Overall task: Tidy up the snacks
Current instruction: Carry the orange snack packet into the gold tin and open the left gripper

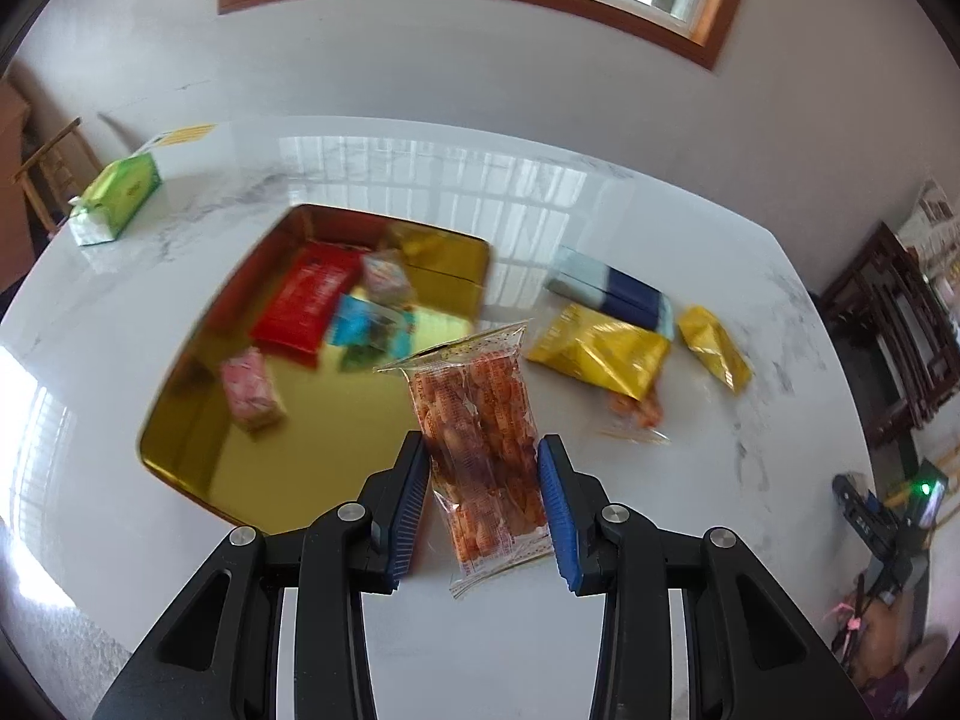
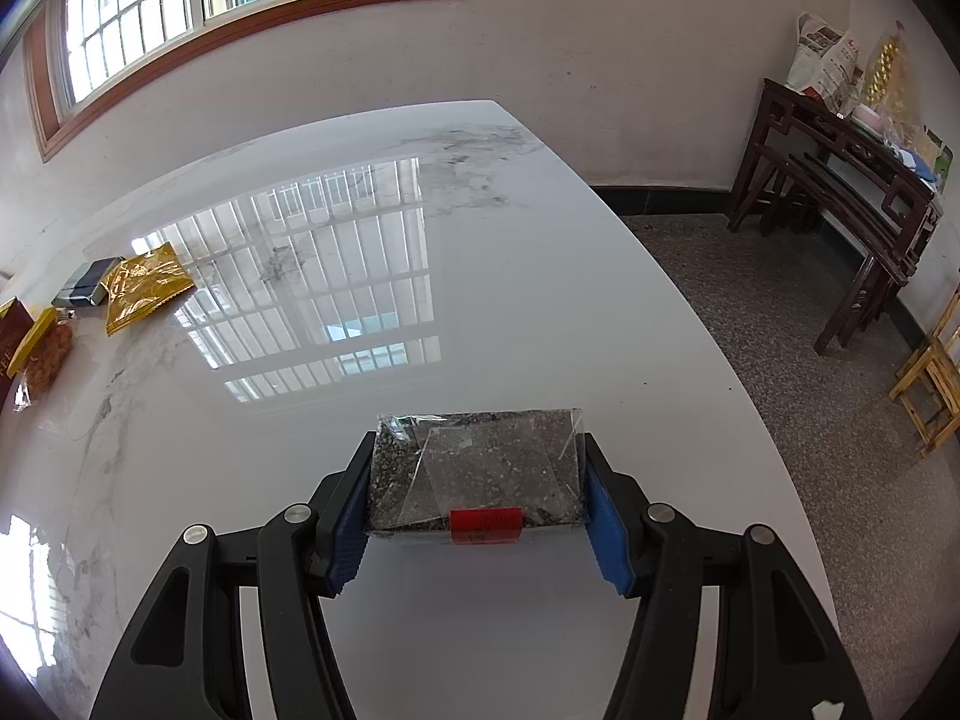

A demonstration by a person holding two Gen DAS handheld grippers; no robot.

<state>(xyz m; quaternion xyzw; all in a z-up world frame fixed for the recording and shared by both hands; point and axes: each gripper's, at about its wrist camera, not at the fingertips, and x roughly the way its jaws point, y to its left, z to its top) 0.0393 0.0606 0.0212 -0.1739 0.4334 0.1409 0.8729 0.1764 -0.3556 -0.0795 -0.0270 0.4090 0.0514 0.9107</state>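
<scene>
My left gripper is shut on a clear packet of orange-red snacks, held upright above the white marble table, just right of the gold tray. The tray holds several snacks, among them a red packet, a pink one and a blue one. The left wrist view is blurred. My right gripper is shut on a dark speckled block in clear wrap with a red label, low over the table's near right part.
Two yellow packets, a blue-and-white box and another orange snack packet lie right of the tray. A green tissue pack sits at the far left corner. A dark wooden side table stands by the wall.
</scene>
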